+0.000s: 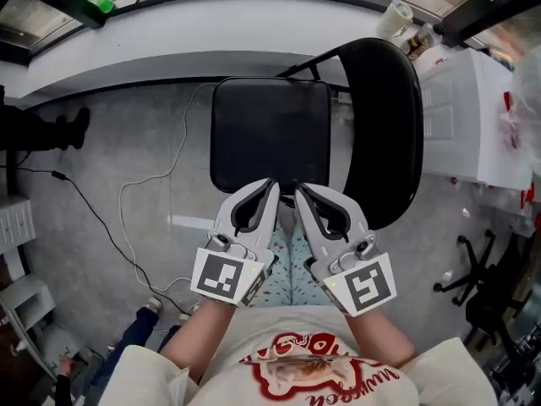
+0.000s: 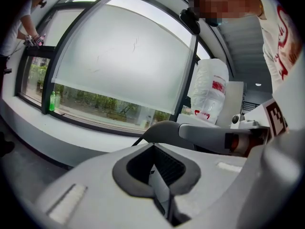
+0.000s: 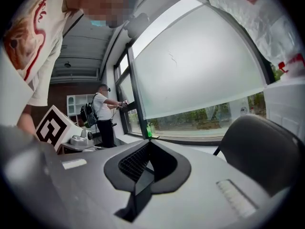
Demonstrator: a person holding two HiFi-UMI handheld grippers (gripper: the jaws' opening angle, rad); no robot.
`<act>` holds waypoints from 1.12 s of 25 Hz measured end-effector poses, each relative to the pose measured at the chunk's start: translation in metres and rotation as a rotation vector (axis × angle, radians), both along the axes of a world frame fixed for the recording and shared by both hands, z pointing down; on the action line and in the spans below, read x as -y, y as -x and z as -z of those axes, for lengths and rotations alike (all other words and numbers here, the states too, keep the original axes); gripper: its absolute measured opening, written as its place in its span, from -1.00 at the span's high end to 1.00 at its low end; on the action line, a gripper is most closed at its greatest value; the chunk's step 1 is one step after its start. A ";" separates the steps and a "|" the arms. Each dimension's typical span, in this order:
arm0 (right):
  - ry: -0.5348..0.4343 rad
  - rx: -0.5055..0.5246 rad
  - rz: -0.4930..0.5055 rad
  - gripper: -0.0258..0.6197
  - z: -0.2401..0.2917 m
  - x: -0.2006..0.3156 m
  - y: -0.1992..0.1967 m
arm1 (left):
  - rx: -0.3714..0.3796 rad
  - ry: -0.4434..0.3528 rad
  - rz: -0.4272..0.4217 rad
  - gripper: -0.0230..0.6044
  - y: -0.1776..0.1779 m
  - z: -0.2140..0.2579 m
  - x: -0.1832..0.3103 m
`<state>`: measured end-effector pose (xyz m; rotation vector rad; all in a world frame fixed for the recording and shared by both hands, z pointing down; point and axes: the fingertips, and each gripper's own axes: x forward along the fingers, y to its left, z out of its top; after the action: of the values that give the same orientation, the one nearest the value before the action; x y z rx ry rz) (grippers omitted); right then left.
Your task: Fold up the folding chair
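The black folding chair (image 1: 269, 134), with its smooth padded square seat and rounded backrest, stood unfolded on the speckled grey floor (image 1: 110, 142). Over the seat's near edge, the left hand-held gripper (image 1: 270, 185) and right hand-held gripper (image 1: 301, 191) hung side by side, their curved grey jaws pressed together, empty

A grey floor (image 1: 101, 150) reaches a white ledge (image 1: 211, 24) at the far side. Daylight enters through a wide, blind-covered window (image 2: 124, 56). A white cabinet (image 1: 469, 117) stands at the right.

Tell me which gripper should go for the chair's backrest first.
Right, probably. The backrest stands to the right of the seat, nearer the right gripper than the left gripper. Both are shut and empty.
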<state>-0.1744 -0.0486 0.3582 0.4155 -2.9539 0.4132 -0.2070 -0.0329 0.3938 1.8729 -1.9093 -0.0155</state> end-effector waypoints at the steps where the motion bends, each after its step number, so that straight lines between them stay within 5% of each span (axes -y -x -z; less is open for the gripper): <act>1: 0.002 -0.012 0.000 0.84 -0.012 0.000 0.001 | -0.003 0.004 0.006 0.93 0.002 -0.009 0.001; 19: 0.120 -0.108 -0.081 0.84 -0.140 -0.023 -0.007 | -0.006 0.122 -0.031 0.93 0.002 -0.128 -0.008; 24: 0.144 -0.091 0.003 0.84 -0.158 -0.061 -0.029 | -0.006 0.170 -0.032 0.93 0.004 -0.151 -0.014; 28: 0.194 -0.191 0.071 0.84 -0.196 -0.086 -0.063 | -0.006 0.193 -0.039 0.93 0.002 -0.164 -0.012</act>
<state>-0.1114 0.0379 0.5541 0.3071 -2.7037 0.6085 -0.2092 -0.0206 0.5578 1.7785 -1.8006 0.1692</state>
